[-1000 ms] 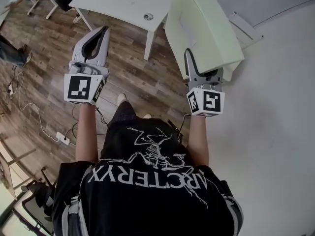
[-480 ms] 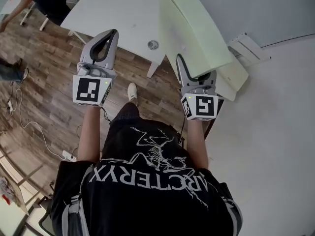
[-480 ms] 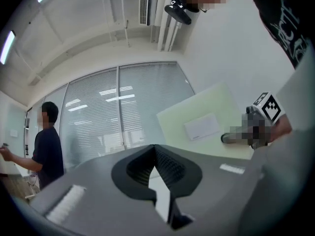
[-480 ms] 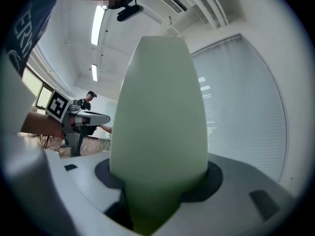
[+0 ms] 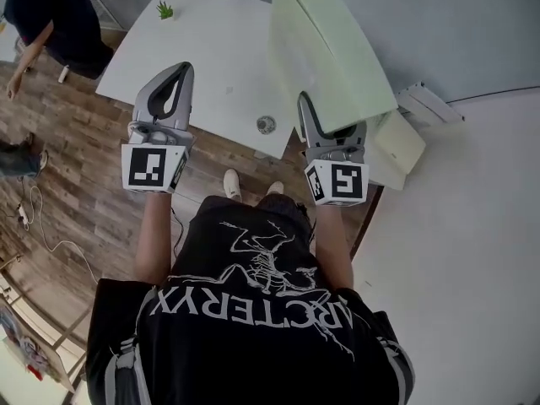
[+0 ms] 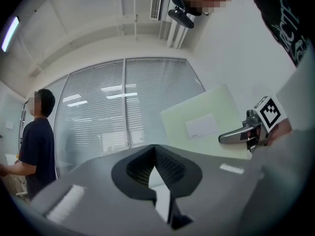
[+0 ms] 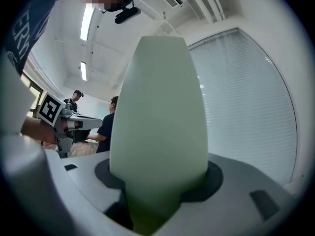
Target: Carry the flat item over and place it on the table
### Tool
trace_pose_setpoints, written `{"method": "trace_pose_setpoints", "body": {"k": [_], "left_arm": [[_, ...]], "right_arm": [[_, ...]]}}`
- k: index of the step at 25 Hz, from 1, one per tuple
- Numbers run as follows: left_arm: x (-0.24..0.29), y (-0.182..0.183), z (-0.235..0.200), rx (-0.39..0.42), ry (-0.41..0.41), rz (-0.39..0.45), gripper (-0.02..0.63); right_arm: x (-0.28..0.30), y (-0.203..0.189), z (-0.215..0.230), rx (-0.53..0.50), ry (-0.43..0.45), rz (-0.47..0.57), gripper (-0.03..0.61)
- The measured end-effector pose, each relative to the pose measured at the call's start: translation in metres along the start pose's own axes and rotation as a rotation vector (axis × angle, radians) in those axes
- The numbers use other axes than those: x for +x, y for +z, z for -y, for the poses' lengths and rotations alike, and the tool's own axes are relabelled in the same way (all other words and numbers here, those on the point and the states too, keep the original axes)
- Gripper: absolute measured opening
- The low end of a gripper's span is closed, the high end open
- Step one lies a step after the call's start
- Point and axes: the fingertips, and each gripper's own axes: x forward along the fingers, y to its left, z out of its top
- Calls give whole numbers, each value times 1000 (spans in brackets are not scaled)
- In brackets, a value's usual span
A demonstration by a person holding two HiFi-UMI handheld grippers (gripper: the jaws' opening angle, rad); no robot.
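Note:
A large pale green flat board (image 5: 325,53) is held upright and tilted by my right gripper (image 5: 319,126), which is shut on its lower edge. In the right gripper view the board (image 7: 160,112) fills the middle, rising from between the jaws. My left gripper (image 5: 167,91) is shut with nothing in it and hovers over the near edge of the white table (image 5: 211,57). In the left gripper view its jaws meet at the middle (image 6: 155,161); the board (image 6: 206,124) with a white label and the right gripper (image 6: 246,132) show at the right.
A small green plant (image 5: 164,10) and a round grommet (image 5: 266,125) are on the white table. A person in dark clothes (image 5: 46,15) stands at the far left on the wood floor. White wall and a white box (image 5: 426,104) lie to the right.
The person holding the grippers has walked forward; the white table is now closer and both grippers reach over its near edge. The board stays clamped in the right gripper.

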Motion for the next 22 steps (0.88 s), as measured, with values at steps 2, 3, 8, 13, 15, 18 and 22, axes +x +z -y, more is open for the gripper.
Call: {"method": "trace_pose_setpoints", "body": {"k": [2, 3, 8, 13, 15, 18, 22], "left_arm": [[10, 1, -2, 12, 7, 12, -5], [16, 1, -1, 15, 12, 13, -5], [39, -3, 9, 16, 27, -8, -5], [60, -3, 10, 31, 40, -8, -5], [66, -3, 11, 31, 43, -9, -5], [69, -6, 9, 30, 54, -14, -5], [72, -13, 10, 33, 71, -34, -5]], "right_arm": [[10, -2, 8, 10, 5, 2, 268], [14, -3, 14, 12, 10, 4, 268], [33, -9, 43, 38, 35, 6, 268], [49, -15, 65, 34, 42, -6, 268], [53, -19, 72, 39, 42, -15, 268], [57, -23, 76, 46, 45, -21, 268], [60, -31, 77, 57, 66, -24, 268]]}}
